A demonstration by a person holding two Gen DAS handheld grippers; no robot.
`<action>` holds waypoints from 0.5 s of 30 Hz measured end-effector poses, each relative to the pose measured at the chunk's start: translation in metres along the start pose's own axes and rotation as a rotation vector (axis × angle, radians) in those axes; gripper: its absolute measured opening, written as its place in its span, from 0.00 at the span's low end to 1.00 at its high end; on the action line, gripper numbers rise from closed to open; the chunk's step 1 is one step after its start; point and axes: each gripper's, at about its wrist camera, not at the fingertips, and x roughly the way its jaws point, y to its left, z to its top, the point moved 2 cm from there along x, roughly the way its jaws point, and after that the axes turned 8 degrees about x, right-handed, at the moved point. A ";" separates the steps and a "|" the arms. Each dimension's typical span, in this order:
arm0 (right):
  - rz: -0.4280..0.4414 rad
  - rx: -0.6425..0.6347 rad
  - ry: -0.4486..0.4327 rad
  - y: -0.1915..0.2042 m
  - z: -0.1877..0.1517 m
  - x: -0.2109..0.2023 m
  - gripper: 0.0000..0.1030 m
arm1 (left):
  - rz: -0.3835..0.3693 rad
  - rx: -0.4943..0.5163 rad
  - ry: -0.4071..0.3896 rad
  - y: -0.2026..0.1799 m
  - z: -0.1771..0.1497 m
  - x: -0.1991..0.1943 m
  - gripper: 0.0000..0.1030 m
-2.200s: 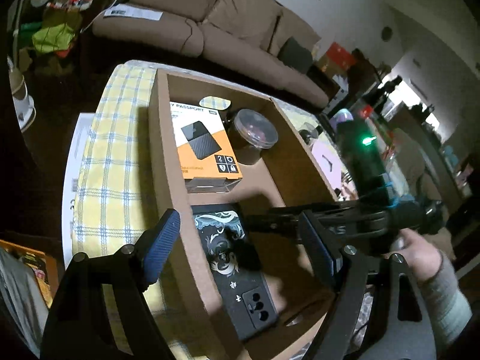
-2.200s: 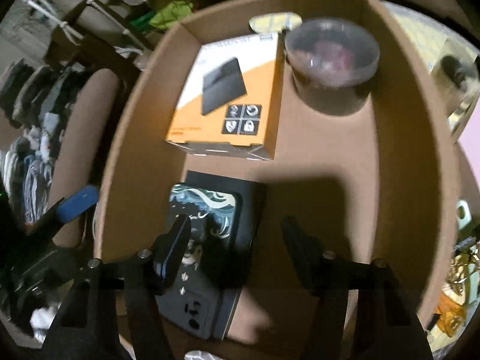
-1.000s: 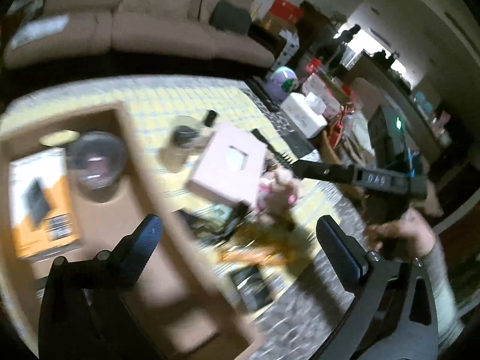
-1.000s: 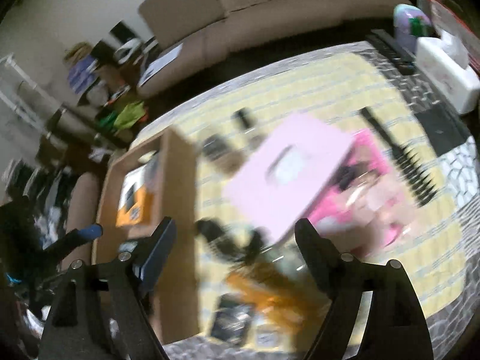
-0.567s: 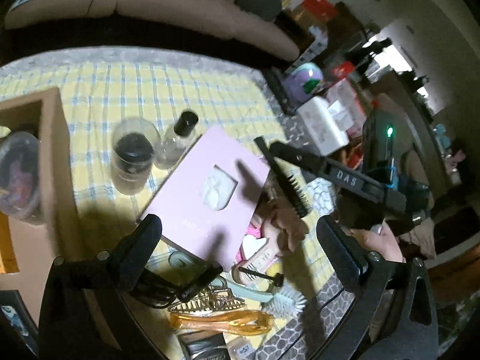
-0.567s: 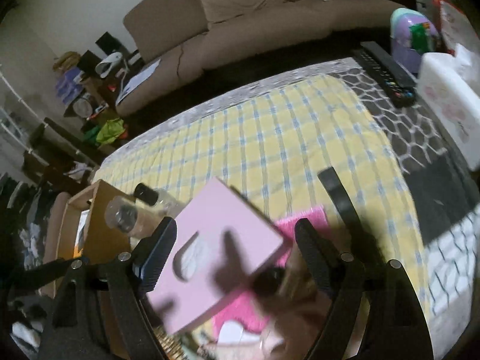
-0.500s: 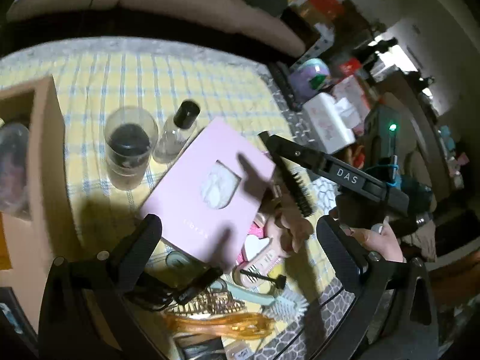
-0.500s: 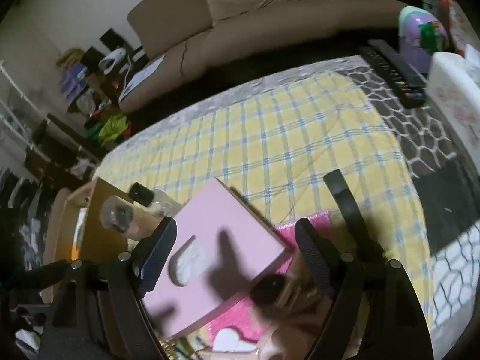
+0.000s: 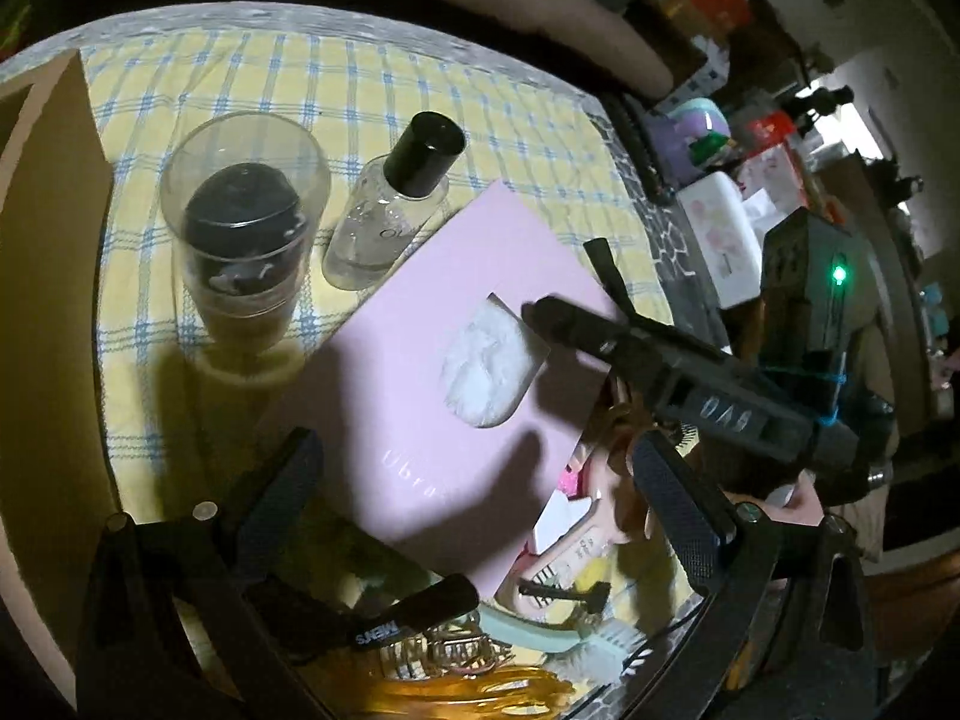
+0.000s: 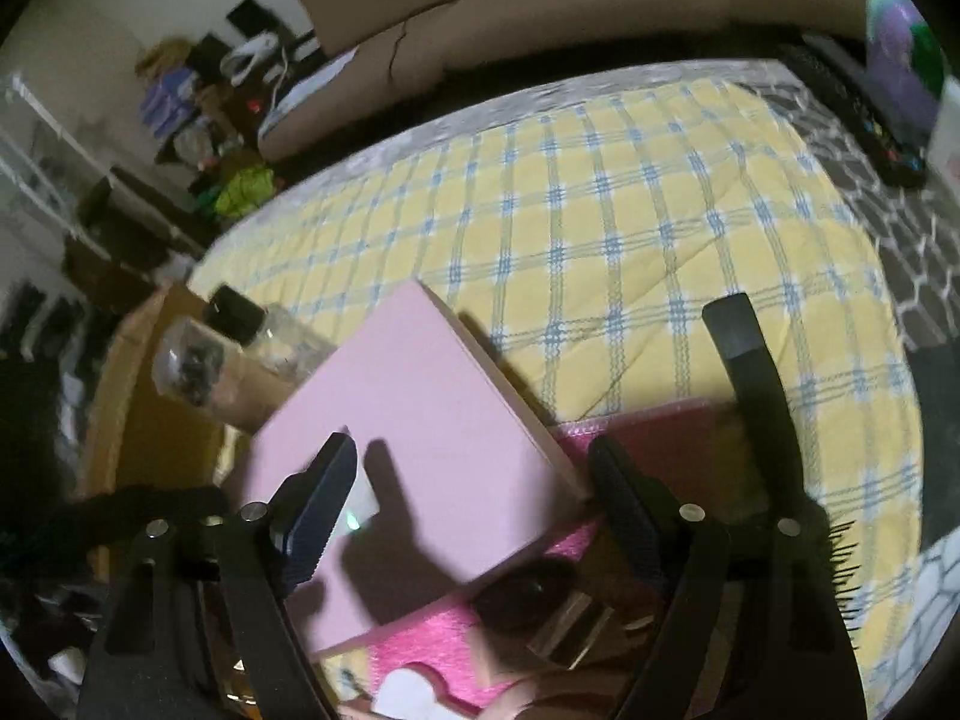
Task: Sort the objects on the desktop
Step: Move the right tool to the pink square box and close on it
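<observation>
A flat pink box (image 9: 420,372) with a white oval window lies on the yellow checked cloth; it also shows in the right wrist view (image 10: 414,444). My left gripper (image 9: 474,495) is open just above its near edge. My right gripper (image 10: 474,492) is open, its fingers astride the pink box's right corner, and it reaches in from the right in the left wrist view (image 9: 660,360). Beside the box stand a clear jar with a dark lid (image 9: 246,228) and a small clear bottle with a black cap (image 9: 390,204).
A cardboard box (image 9: 42,210) stands at the left. A black comb (image 10: 756,384), a bright pink pouch (image 10: 420,630), hair clips (image 9: 468,678) and a brush lie near the pink box. A white tissue box (image 9: 720,240) and a remote sit at the right.
Both grippers left the cardboard box and swung right over the cloth. In the last half second they dropped closer to the pink box, still open.
</observation>
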 end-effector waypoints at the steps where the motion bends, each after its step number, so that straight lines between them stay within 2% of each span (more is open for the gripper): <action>1: -0.012 -0.014 0.005 0.002 -0.001 0.001 0.79 | -0.012 0.003 0.004 -0.002 0.000 0.001 0.99; 3: -0.010 -0.006 0.008 0.001 -0.001 -0.002 0.73 | -0.044 -0.004 0.022 -0.006 -0.002 0.002 0.99; 5: -0.007 0.024 0.009 -0.006 0.000 -0.005 0.64 | -0.036 -0.032 0.025 -0.006 -0.007 -0.007 0.98; 6: -0.010 0.032 0.011 -0.008 0.000 -0.007 0.63 | -0.029 -0.042 0.005 -0.004 -0.010 -0.014 0.98; 8: -0.023 0.007 0.012 -0.006 -0.001 -0.009 0.63 | -0.008 -0.062 -0.019 0.001 -0.015 -0.025 0.99; 10: -0.037 -0.020 0.011 -0.002 0.000 -0.009 0.63 | -0.014 -0.066 -0.007 0.004 -0.017 -0.025 1.00; 12: -0.050 -0.036 0.003 0.003 0.000 -0.008 0.63 | 0.022 -0.068 0.027 0.009 -0.019 -0.015 1.00; 15: -0.091 -0.096 -0.026 0.013 -0.002 -0.006 0.66 | 0.028 -0.083 0.092 0.013 -0.020 0.007 1.00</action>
